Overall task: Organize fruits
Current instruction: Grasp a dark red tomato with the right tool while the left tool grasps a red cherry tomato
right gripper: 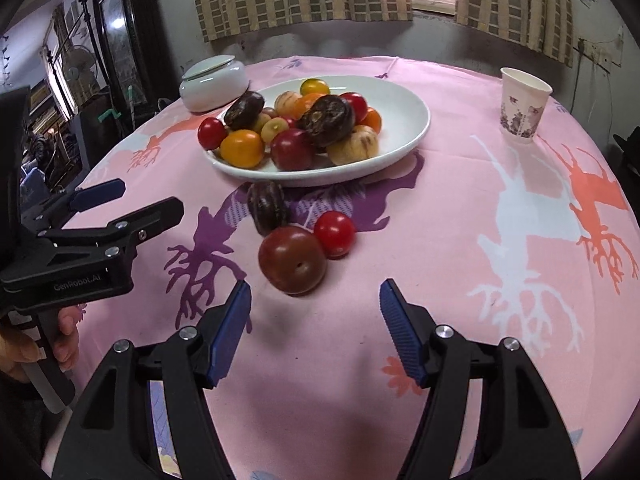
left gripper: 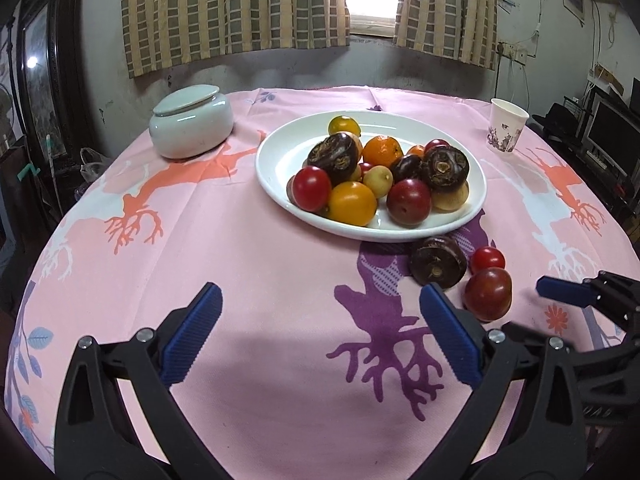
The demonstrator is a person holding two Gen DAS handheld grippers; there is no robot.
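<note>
Fruits (left gripper: 352, 204) heaped on white plate (left gripper: 280, 168), centre frame; three strays on pink tablecloth (left gripper: 248, 264) below its rim: dark ribbed fruit (right gripper: 267, 208), dark red plum (right gripper: 292, 260), red tomato (right gripper: 334, 234). Lidded jar (left gripper: 191, 126) upper left, paper cup (left gripper: 507, 126) upper right. Left gripper (left gripper: 320, 338) jaws spread wide, empty; right gripper (right gripper: 315, 332) jaws apart, empty.

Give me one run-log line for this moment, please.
left gripper: open, empty | right gripper: open, empty | three fruits off white plate
</note>
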